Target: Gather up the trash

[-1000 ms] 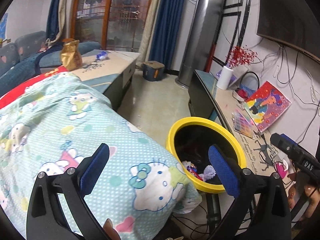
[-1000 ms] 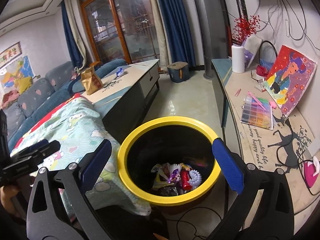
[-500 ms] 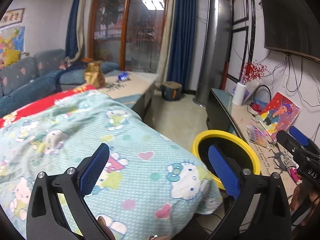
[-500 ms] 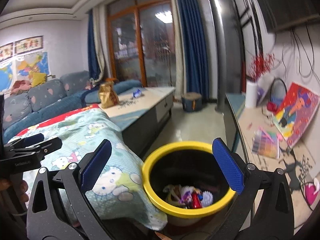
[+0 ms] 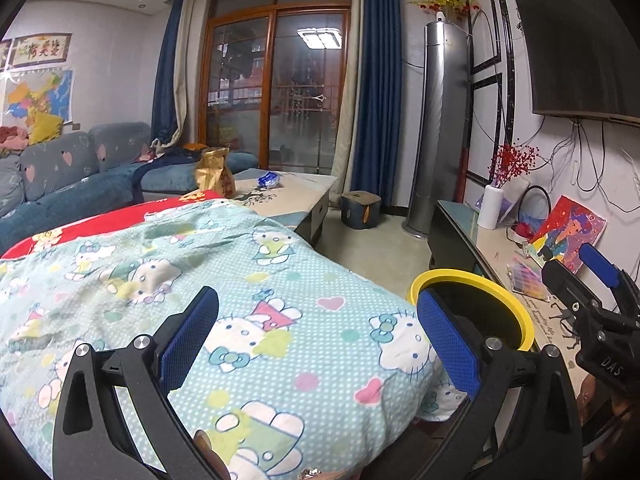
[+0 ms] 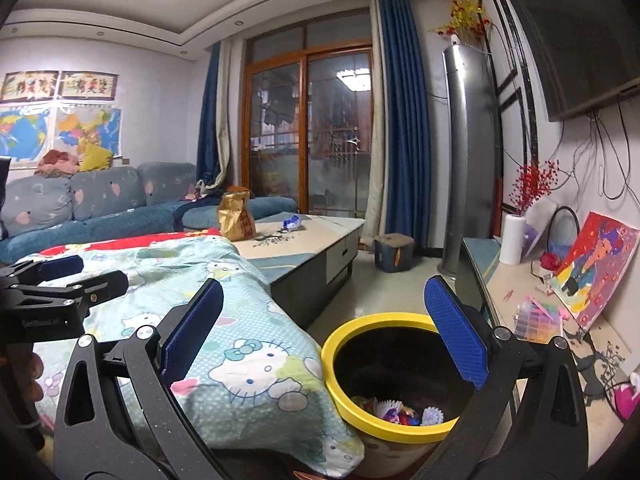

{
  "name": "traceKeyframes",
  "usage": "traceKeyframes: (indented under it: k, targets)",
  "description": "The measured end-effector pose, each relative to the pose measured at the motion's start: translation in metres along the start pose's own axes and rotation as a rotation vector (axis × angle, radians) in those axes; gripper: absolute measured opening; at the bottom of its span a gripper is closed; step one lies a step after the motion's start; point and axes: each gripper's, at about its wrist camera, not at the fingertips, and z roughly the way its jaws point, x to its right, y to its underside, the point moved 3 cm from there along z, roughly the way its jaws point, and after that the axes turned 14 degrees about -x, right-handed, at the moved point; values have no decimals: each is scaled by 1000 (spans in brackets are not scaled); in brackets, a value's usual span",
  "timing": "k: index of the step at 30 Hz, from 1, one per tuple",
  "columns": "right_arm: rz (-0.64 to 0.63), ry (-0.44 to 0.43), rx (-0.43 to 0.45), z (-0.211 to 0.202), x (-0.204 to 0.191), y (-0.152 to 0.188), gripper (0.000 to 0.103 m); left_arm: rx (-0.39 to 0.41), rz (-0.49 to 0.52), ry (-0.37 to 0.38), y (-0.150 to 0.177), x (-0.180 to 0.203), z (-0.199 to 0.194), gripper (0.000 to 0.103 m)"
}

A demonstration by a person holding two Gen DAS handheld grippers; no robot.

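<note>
The left claw (image 5: 318,326) is wide open and holds nothing; its 2 blue pads (image 5: 188,338) stand far apart above a light blue blanket (image 5: 280,320) with a cartoon cat print. The right claw (image 6: 324,328) is also wide open and empty. It hangs above the edge of the same blanket and over the yellow-rimmed bin (image 6: 384,380), which stands on the floor just beside the blanket and next to a low TV bench (image 6: 548,320).

Inside the bin, at the bottom, lies the trash (image 6: 404,412): paper cupcake cups and some colourful wrappers. From the left wrist view only the yellow rim and the dark inside of the bin (image 5: 480,304) show, partly behind the right pad.

Further away, on the worktop (image 6: 320,236), stands a crumpled gold paper bag (image 6: 236,218), and near it lies a small blue and white wrapper (image 6: 292,222). They are apart from each other. A blue sofa (image 6: 100,208) is behind the worktop on the left side. A grey stool (image 6: 394,252) stands on the floor near the tall grey air conditioner (image 6: 468,160). On the TV bench lean a colourful painting (image 6: 600,264) and a white paper roll (image 6: 512,240) stands upright.
</note>
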Motion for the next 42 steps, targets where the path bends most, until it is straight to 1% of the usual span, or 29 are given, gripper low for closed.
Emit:
traceKeyframes:
  k: [4, 16, 42]
  targets:
    - [3, -7, -4, 0, -2, -1, 93, -3, 1, 2, 5, -3, -2, 97]
    - [4, 0, -2, -1, -4, 1, 93, 10, -5, 19, 4, -3, -8, 97]
    - [7, 11, -1, 1, -5, 4, 93, 14, -3, 20, 2, 0, -11, 97]
